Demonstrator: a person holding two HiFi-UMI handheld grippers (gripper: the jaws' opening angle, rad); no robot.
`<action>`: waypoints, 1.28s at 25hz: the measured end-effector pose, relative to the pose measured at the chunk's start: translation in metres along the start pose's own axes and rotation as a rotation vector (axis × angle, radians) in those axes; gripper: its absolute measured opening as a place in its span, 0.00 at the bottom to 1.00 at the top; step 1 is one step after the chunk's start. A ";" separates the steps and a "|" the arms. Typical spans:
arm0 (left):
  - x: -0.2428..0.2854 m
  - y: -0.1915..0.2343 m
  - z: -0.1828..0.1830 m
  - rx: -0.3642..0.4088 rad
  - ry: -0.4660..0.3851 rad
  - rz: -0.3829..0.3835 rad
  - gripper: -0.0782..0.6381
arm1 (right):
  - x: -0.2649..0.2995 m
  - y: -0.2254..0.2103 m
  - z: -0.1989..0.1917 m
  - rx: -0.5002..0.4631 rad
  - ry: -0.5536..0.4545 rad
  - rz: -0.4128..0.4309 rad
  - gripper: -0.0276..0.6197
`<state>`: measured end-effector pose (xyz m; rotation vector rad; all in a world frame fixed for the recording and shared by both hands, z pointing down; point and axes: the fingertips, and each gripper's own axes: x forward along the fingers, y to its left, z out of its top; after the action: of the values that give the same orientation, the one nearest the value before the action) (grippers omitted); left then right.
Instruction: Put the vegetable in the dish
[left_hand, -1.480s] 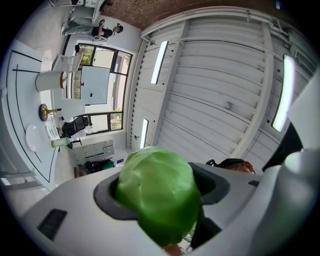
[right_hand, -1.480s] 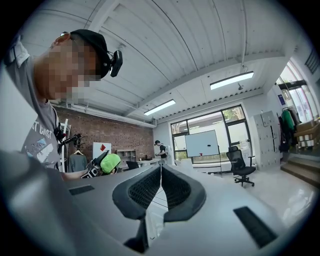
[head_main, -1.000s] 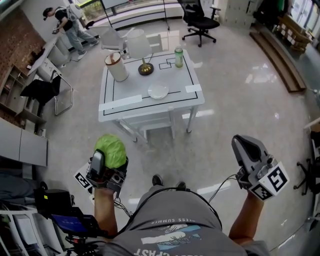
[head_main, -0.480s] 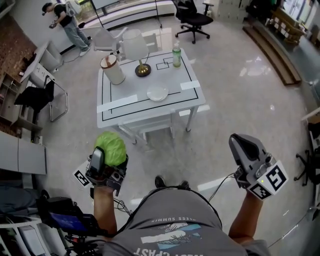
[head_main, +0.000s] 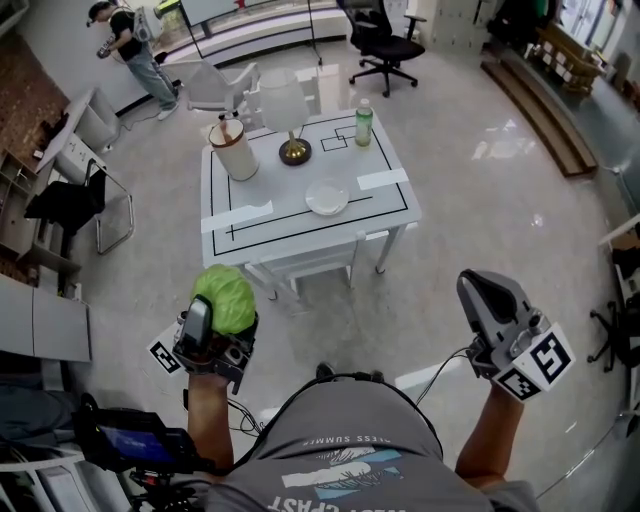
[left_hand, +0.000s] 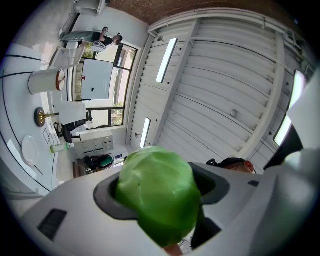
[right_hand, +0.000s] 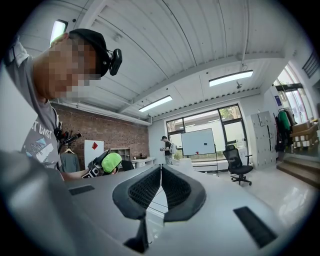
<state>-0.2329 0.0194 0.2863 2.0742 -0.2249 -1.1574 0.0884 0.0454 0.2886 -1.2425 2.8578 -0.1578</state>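
Gripping the green cabbage, left gripper jaws hold it well apart from the white dish on the worktop; right gripper jaws sit closed, empty.

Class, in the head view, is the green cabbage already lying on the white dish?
No, the cabbage sits clamped in the left tool, away from the table where the dish lies bare.

At six o'clock a grey short-sleeved T-shirt was worn, crossed by black cables. The light-grey left gripper at eight o'clock and right gripper at four were fitted with black-and-white marker cubes.
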 end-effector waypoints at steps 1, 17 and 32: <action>-0.002 0.001 0.005 -0.002 0.003 -0.003 0.54 | 0.006 0.003 0.000 -0.002 -0.001 -0.002 0.06; 0.009 0.030 0.023 -0.017 -0.006 0.015 0.54 | 0.036 -0.016 -0.001 0.005 0.014 0.003 0.06; 0.062 0.061 -0.009 0.041 -0.053 0.044 0.54 | 0.040 -0.099 0.008 0.009 0.014 0.098 0.06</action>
<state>-0.1785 -0.0492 0.2892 2.0653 -0.3209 -1.1916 0.1340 -0.0514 0.2911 -1.1018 2.9180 -0.1776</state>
